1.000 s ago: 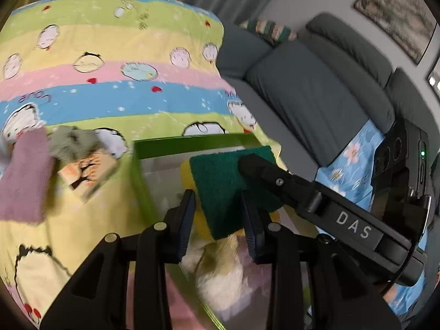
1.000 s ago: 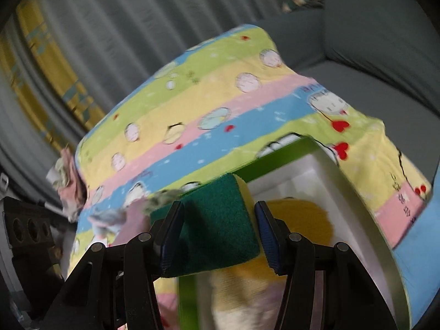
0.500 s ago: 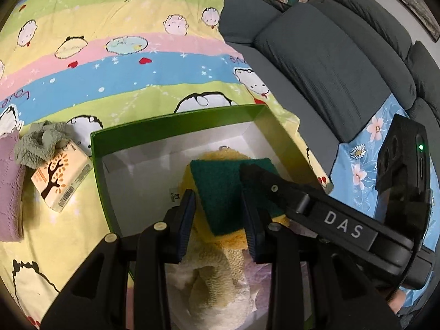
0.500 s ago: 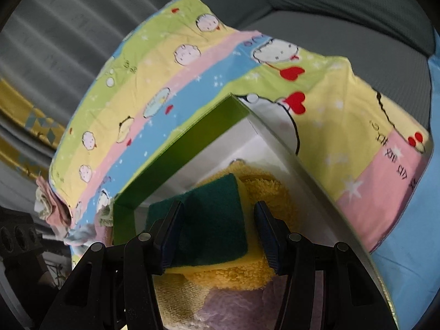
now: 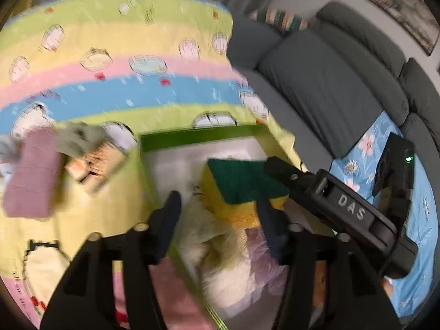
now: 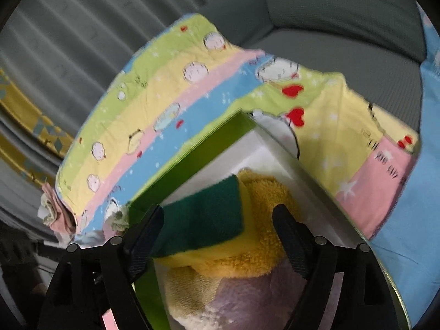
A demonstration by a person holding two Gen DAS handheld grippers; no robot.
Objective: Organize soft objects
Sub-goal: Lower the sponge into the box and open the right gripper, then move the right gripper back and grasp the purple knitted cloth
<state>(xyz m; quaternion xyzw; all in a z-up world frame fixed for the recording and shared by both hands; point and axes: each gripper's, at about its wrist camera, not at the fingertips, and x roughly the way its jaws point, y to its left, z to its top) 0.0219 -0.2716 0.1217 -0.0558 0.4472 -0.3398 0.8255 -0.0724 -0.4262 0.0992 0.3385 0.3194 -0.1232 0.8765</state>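
The green-topped yellow sponge now rests on the orange towel inside the green box, so the right gripper, jaws just spread, has let go, while the left gripper, also just opened, holds nothing.

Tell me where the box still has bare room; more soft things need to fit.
Bare white floor remains in the green box behind the sponge, along its far wall. The near half is crowded with the yellow towel and pale cloths.
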